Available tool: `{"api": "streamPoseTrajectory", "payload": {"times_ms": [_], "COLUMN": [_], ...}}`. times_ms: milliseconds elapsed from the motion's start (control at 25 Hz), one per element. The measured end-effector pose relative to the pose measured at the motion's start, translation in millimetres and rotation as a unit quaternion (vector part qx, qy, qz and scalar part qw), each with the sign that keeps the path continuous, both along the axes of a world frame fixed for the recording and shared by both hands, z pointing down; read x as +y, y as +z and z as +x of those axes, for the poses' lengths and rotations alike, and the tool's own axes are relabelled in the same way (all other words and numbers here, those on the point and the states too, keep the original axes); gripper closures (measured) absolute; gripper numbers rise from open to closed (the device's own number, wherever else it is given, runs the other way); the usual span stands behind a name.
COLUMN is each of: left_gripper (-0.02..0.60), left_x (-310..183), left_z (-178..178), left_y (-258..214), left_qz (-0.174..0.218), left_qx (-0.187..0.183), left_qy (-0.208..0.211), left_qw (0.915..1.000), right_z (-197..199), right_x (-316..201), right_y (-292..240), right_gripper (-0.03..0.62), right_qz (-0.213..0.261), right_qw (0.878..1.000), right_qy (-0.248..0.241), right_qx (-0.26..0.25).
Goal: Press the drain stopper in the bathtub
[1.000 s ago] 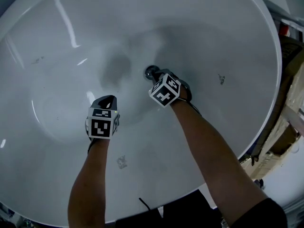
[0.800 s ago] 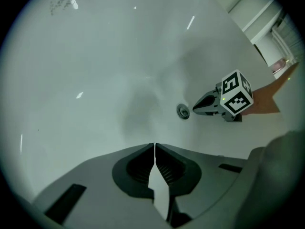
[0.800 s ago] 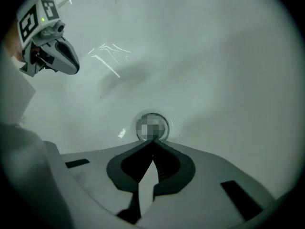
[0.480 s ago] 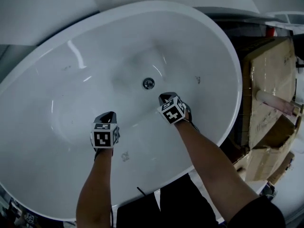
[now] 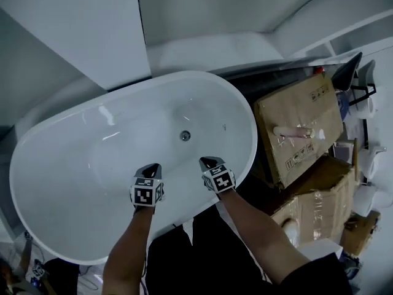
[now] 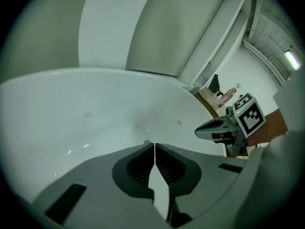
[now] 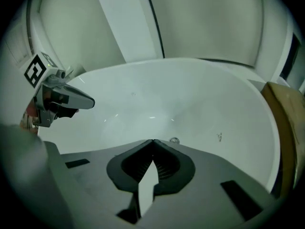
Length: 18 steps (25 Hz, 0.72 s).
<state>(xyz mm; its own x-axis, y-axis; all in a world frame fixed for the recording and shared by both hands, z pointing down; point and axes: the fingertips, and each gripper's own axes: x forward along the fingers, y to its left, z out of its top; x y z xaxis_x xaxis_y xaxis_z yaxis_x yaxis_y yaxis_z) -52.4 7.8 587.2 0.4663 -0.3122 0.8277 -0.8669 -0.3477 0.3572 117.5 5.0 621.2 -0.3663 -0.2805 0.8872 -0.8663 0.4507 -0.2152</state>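
Left gripper (image 5: 150,166) and right gripper (image 5: 206,161): grey tapered shells, black ribbed pads (image 6: 138,166) inside. Each carries cube (image 5: 145,195) with black-and-white square markers. Forearms (image 5: 126,251) bare. Dark sleeve (image 5: 322,278) at right upper arm; dark garment (image 5: 209,257) on torso.

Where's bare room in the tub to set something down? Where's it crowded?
Bare: bathtub floor left of the drain stopper, out to the left rim. Crowded: near rim, where the left hand-held gripper and right hand-held gripper hover; right of the tub, stacked cardboard boxes.

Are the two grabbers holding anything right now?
No, nothing. The left gripper and right gripper are both shut with empty jaws, over the bathtub, apart from the drain stopper.
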Motion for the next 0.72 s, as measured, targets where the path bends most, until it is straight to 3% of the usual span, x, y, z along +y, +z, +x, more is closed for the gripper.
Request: {"api": "streamPoseTrajectory", "payload": {"times_ms": [160, 360, 560, 720], "left_gripper": [0.558, 0.558, 0.558, 0.557], "left_x": [8.1, 32.5, 47.6, 45.6], "left_z": [-12.5, -36.7, -62.7, -78.3], "left_y": [-67.7, -137.5, -199.5, -246.2], "left_qz": [0.037, 0.049, 0.078, 0.11], "left_qx": [0.005, 0.021, 0.025, 0.028], "left_qy": [-0.013, -0.069, -0.082, -0.085], "left_qw": [0.9992, 0.9962, 0.9933, 0.9899], "right_z": [-6.9, -26.0, -36.6, -35.1], "right_x": [28.8, 74.5, 74.7, 60.2], "right_y": [-46.9, -105.1, -175.4, -230.5], "right_gripper": [0.58, 0.58, 0.58, 0.58], "right_qz": [0.001, -0.001, 0.059, 0.114], "right_qw": [1.0, 1.0, 0.996, 0.991], "right_qy": [0.026, -0.003, 0.018, 0.007], "right_qx": [-0.014, -0.018, -0.062, -0.065]}}
